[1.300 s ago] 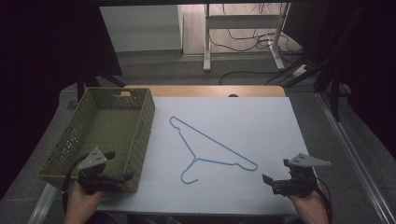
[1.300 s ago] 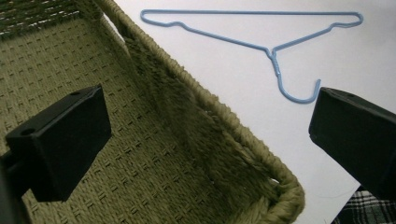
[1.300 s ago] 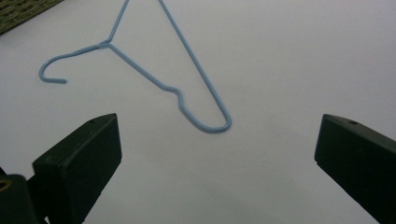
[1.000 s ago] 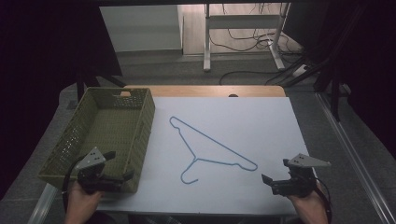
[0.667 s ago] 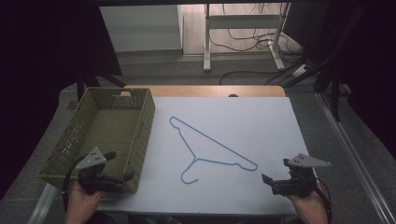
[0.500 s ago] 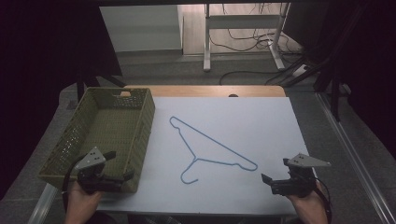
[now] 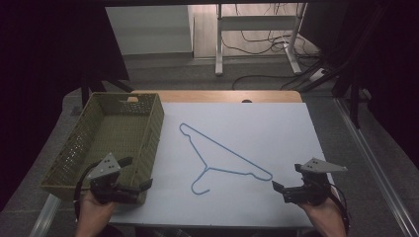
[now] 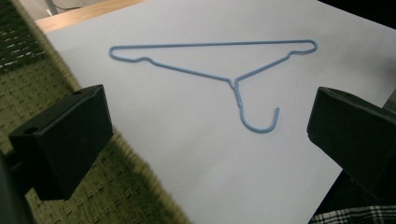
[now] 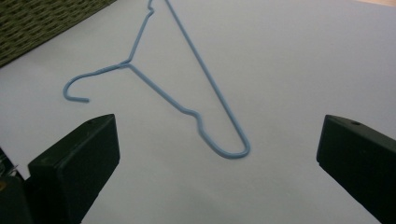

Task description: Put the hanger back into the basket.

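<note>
We hold the left gripper (image 7: 134,174) at the near corner of the green basket (image 7: 94,143), its jaws wide apart with nothing between them. The right gripper (image 7: 287,178) is also spread wide and holds nothing — it rests near the front right edge of the white sheet (image 7: 276,123). Between both grippers, the blue wire hanger (image 7: 222,157) lies flat on the sheet, its hook toward us — it touches neither gripper.

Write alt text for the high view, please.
A blue wire hanger lies flat on a white sheet, untouched, beside an empty green woven basket. At the near edge the left tool and right tool are open, both pointing towards the hanger.
</note>
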`<control>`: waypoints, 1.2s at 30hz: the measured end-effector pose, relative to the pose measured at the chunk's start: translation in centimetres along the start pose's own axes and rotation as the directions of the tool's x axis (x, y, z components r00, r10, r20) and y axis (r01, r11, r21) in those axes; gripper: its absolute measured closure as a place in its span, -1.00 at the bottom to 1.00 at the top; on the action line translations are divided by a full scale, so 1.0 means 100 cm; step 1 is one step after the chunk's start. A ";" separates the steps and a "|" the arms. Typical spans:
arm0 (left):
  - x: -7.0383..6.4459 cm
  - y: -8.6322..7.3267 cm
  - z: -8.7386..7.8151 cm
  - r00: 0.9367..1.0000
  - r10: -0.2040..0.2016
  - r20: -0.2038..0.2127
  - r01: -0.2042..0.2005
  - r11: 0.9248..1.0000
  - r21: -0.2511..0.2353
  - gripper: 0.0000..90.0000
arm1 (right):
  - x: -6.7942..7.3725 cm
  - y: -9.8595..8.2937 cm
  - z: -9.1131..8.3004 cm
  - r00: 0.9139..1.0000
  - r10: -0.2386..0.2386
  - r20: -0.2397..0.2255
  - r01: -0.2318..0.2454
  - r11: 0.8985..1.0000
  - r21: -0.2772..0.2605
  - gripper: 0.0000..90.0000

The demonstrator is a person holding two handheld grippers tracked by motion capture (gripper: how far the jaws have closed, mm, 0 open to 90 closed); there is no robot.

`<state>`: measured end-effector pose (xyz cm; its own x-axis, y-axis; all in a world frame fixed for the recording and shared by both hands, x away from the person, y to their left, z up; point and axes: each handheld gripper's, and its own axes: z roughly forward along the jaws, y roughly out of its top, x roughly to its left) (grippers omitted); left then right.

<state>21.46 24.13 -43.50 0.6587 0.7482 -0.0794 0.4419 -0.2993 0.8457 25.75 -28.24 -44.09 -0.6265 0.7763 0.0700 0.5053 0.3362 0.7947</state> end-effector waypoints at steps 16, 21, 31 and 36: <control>-0.028 0.021 0.033 0.996 0.045 0.081 -0.046 0.999 0.011 -0.99 | 0.007 0.018 0.012 0.997 -0.054 -0.053 0.056 0.997 0.043 -1.00; -0.036 0.023 0.048 0.992 0.061 0.110 -0.064 0.998 0.025 -0.99 | 0.010 0.025 0.018 0.995 -0.082 -0.058 0.085 0.995 0.053 -1.00; -0.045 0.025 0.072 0.987 0.072 0.142 -0.079 0.996 0.045 -0.99 | 0.016 0.036 0.034 0.988 -0.137 -0.069 0.142 0.987 0.071 -0.92; -0.049 0.026 0.088 0.984 0.074 0.159 -0.085 0.994 0.062 -0.99 | 0.020 0.044 0.043 0.983 -0.160 -0.089 0.166 0.984 0.069 -0.85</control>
<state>24.77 14.47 -45.59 0.7780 0.6203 -0.0998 0.4216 -0.3977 0.8149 29.23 -22.94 -43.05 -0.7495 0.6620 -0.0043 0.4340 0.4963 0.7519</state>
